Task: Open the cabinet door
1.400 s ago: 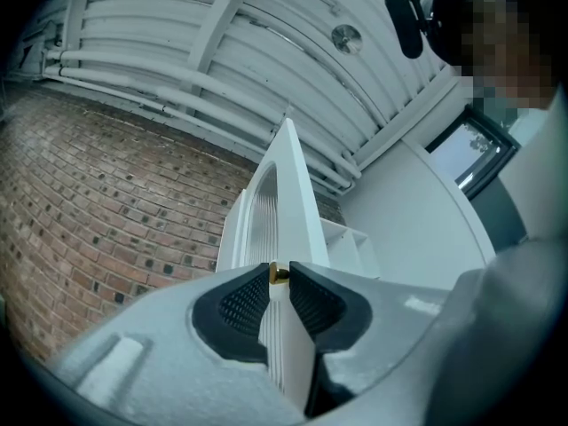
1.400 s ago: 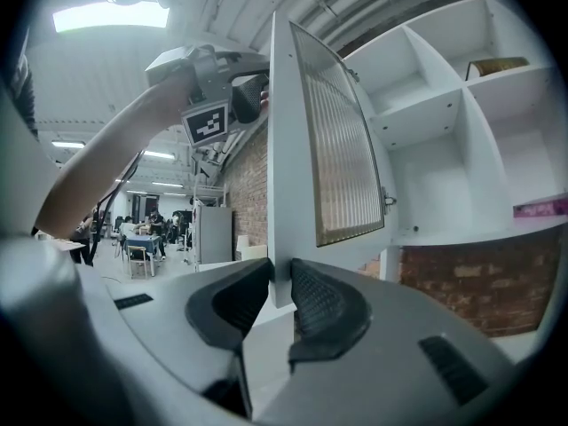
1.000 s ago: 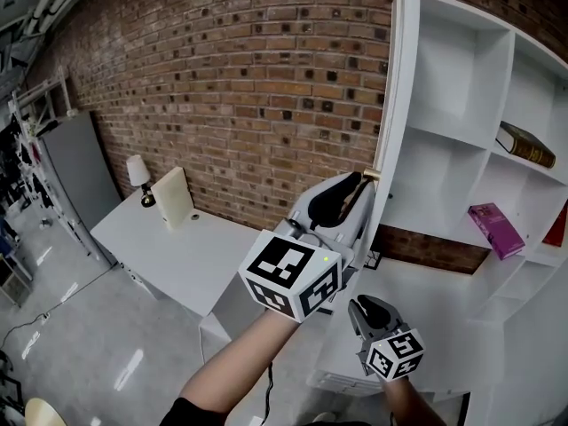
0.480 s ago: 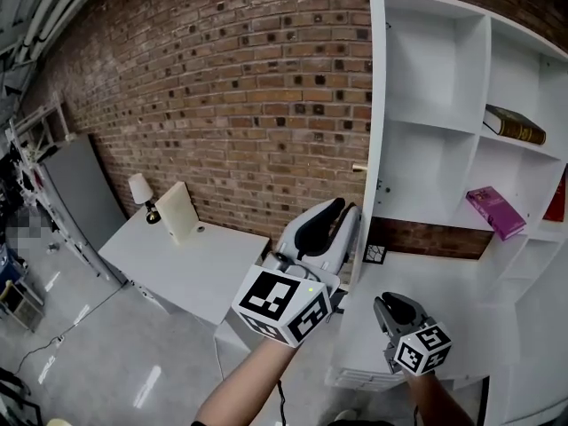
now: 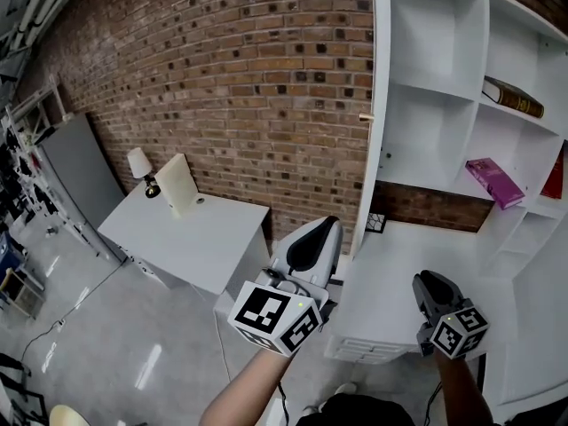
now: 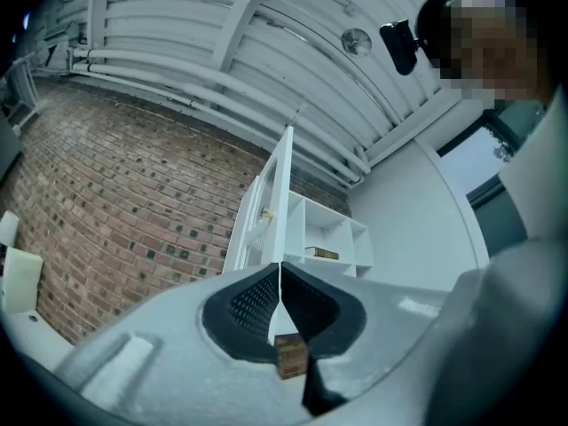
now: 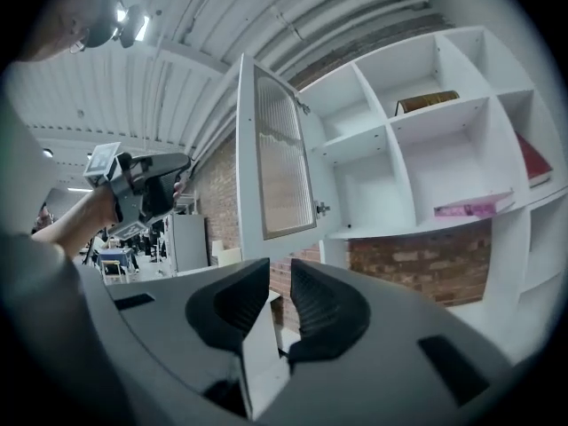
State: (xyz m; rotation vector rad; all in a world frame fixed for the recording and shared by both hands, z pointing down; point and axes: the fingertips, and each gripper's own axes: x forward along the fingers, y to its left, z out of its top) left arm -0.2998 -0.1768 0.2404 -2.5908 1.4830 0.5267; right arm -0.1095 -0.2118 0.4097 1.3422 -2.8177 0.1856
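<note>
The white cabinet door (image 5: 380,105) stands swung open, edge-on in the head view, its small brass handle (image 5: 365,116) on the left side. In the right gripper view the door (image 7: 277,158) shows a ribbed glass panel. My left gripper (image 5: 312,242) hangs below and left of the door's lower end, apart from it, jaws shut with nothing between them; in its own view the left gripper (image 6: 280,269) points up at the door edge (image 6: 283,193). My right gripper (image 5: 433,289) hovers over the cabinet's counter, its jaws closing slightly, nothing in them (image 7: 280,282).
Open white shelves hold a brown book (image 5: 513,96), a pink book (image 5: 493,182) and a red one (image 5: 557,176). A brick wall (image 5: 240,78) lies behind. A white desk (image 5: 200,238) with a small lamp (image 5: 140,167) stands at the left.
My left gripper has dropped down away from the door handle and its jaws have shut. My right gripper has moved right. The door now shows edge-on, higher in the head view.
</note>
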